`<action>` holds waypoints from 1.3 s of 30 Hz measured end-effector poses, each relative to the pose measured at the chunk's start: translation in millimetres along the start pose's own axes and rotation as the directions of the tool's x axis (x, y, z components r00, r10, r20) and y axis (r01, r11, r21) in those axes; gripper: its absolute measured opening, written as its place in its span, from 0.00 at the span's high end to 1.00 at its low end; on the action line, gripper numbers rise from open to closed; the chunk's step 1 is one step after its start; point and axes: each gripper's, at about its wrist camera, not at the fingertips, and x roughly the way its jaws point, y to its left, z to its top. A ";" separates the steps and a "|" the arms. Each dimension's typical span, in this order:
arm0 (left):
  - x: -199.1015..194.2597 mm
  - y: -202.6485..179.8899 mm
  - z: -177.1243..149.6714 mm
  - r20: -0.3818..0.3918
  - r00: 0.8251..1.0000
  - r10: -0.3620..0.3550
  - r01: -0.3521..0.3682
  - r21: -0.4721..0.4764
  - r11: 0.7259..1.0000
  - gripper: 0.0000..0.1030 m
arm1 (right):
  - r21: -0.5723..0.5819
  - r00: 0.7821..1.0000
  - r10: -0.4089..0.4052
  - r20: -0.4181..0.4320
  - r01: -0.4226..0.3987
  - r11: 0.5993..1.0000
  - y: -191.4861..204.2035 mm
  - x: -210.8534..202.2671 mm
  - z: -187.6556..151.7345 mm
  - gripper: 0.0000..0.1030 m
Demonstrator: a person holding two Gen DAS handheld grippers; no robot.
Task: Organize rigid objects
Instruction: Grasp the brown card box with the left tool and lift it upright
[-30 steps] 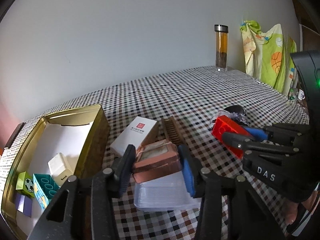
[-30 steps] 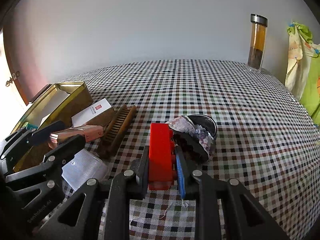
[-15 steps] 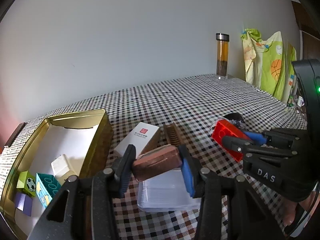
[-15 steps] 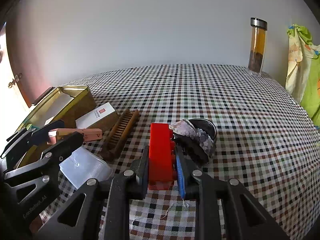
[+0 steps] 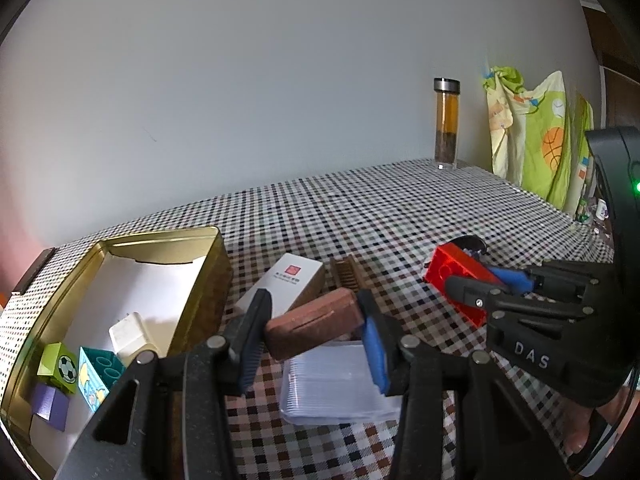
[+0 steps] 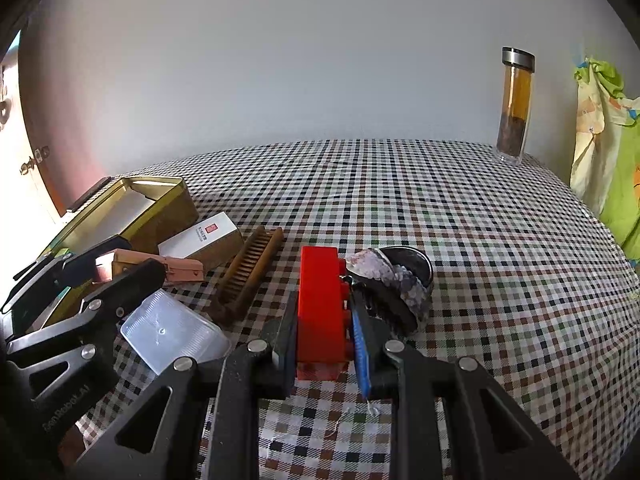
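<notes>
- Case (image 5: pixel 314 328), reddish-brown, sits clamped across its width in the left gripper (image 5: pixel 312 334), lifted clear of the desk (image 5: pixel 360 216), above the clear lid (image 5: pixel 340 388).
- Tin (image 5: pixel 216 264) lies at ten o'clock of the case in the left view, open, with blocks (image 5: pixel 72 368) and a white box (image 5: pixel 128 336) crowding its near end.
- Judgement: carry the case over the tin's wall high enough to clear the rim, then lower it onto the bare white floor at the far end.
- Judgement: keep it level; a tilted case could catch the rim or knock the white carton (image 5: pixel 288 284) just beyond it.
- Brick (image 6: pixel 320 304), red, is gripped tight in the right gripper (image 6: pixel 326 320), low over the desk, at three o'clock of the case.
- Judgement: hold the brick off until the left hand leaves the tin.
</notes>
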 end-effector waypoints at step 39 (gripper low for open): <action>-16.0 7.8 1.2 0.099 0.994 0.035 -0.031 -0.039 0.999 0.60 | -0.045 0.992 -0.033 0.118 0.039 0.998 10.7 -22.7 -2.5 0.76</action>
